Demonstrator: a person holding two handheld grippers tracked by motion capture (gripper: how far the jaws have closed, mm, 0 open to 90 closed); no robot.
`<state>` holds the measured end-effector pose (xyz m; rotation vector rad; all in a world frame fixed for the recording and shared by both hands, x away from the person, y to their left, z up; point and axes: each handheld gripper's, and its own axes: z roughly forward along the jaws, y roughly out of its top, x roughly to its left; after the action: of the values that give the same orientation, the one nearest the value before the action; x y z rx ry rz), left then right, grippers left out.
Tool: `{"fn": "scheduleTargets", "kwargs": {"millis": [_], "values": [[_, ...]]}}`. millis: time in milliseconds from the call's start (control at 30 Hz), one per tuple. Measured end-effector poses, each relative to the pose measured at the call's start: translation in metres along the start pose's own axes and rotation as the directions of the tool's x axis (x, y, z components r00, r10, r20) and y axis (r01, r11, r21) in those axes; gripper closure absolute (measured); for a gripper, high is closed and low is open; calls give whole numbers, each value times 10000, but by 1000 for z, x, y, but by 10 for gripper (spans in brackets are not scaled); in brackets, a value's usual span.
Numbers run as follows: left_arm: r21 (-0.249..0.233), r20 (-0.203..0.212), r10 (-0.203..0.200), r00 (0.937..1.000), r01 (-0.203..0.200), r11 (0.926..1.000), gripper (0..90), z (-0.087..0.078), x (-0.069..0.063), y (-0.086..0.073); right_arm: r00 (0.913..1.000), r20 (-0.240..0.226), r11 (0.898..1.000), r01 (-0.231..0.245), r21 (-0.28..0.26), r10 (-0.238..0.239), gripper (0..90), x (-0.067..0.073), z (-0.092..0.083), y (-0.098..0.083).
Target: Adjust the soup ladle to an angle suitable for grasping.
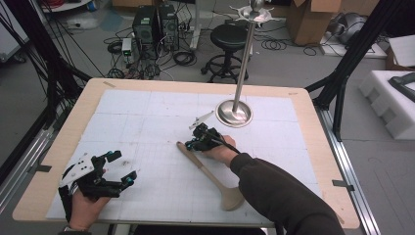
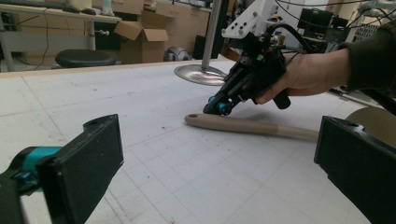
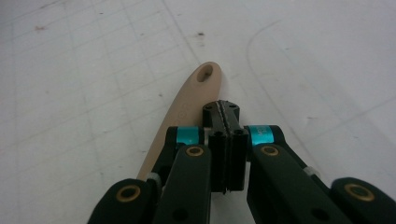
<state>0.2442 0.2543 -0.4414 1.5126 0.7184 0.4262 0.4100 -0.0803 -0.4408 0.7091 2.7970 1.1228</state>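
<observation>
A long wooden spoon (image 1: 208,172) lies flat on the white gridded mat (image 1: 147,122), handle end toward the far side, bowl near the person's edge of the table. The right gripper (image 1: 192,143) hovers just above the handle's holed tip (image 3: 204,73), its jaws pressed together with nothing between them. The left gripper (image 1: 125,169) sits well apart at the mat's near left, jaws spread wide and empty. A metal stand (image 1: 235,111) rises beyond the spoon.
</observation>
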Motion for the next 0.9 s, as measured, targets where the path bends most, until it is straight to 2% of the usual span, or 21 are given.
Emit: {"fn": "scheduleTargets", "kwargs": {"millis": [200, 400, 467, 567, 767, 833, 900], "values": [[-19, -13, -32, 10000, 32, 10000, 17, -1, 0, 0, 9998, -198, 10000, 55, 30, -54, 900, 12, 6, 4], [-23, -24, 10, 10000, -10, 10000, 18, -1, 0, 0, 9984, -385, 9991, 414, 99, -410, 900, 24, 11, 8], [-18, -20, 2, 10000, -2, 10000, 17, -1, 0, 0, 9983, -501, 9994, 306, 138, -298, 900, 27, 11, 8], [-2, -16, -3, 10000, 3, 10000, 17, -2, 0, 0, 9969, -651, 9990, 441, 106, -433, 900, 33, 15, 9], [-18, -6, -2, 10000, 2, 10000, 17, -2, 0, 0, 9937, -998, 9986, 522, 104, -509, 900, 40, 18, 11], [-29, -21, -24, 10000, 24, 10000, 18, -2, 0, 0, 9924, -988, 9971, 747, 132, -731, 900, 43, 19, 11], [-32, -32, -18, 10000, 18, 10000, 17, -2, 0, 1, 9917, -1140, 9980, 610, 134, -590, 900, 43, 19, 11]]}}
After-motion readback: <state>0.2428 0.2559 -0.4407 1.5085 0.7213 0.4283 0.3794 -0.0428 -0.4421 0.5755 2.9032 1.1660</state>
